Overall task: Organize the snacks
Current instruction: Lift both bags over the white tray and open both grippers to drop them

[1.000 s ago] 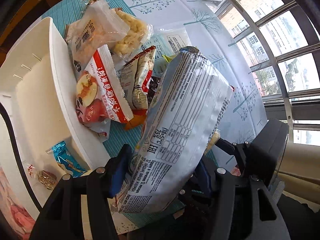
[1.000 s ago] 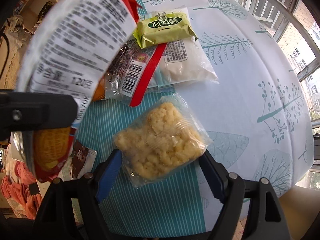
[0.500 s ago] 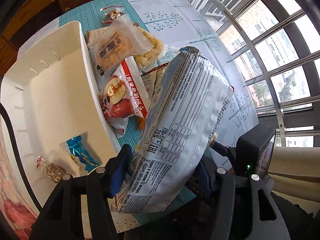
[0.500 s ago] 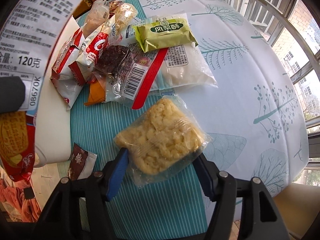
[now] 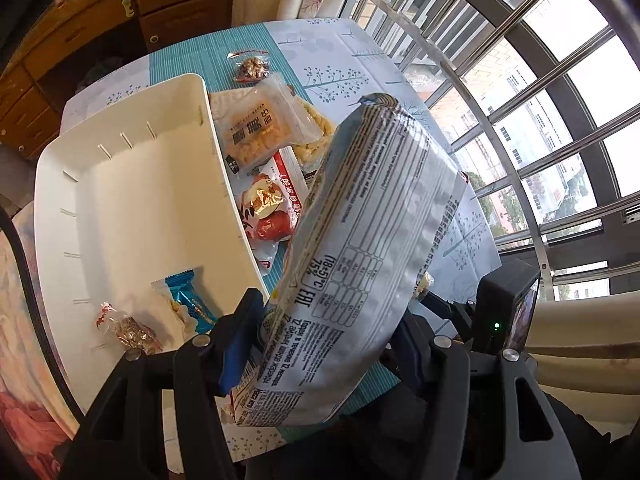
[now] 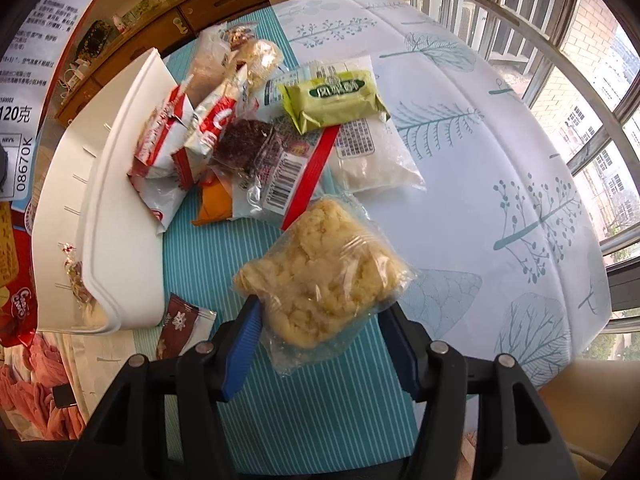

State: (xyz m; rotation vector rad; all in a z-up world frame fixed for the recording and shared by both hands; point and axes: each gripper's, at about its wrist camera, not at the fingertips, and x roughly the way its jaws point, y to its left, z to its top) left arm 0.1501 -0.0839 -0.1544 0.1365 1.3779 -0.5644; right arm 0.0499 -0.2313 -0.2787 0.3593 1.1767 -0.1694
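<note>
My left gripper point(image 5: 324, 344) is shut on a big silver-white snack packet point(image 5: 372, 248), held up in the air beside the white tray point(image 5: 120, 200). That packet also shows at the left edge of the right wrist view point(image 6: 24, 80). My right gripper point(image 6: 320, 324) has its jaws closing, and its blue pads press on a clear bag of yellow puffed snack point(image 6: 324, 272) just above the striped cloth. The tray holds a blue-wrapped sweet point(image 5: 188, 300) and a small clear-wrapped nut sweet point(image 5: 128, 330).
A heap of snacks lies against the tray's outer wall: red-and-white packets point(image 6: 160, 140), a green packet point(image 6: 332, 100), a white powder bag point(image 6: 372, 160). A small brown packet point(image 6: 180, 320) lies near the tray's corner point(image 6: 120, 312). Window bars run along the right.
Both grippers have risen, so the table looks further off. The right jaws have narrowed onto the yellow snack bag and lifted it. The left still holds the big packet.
</note>
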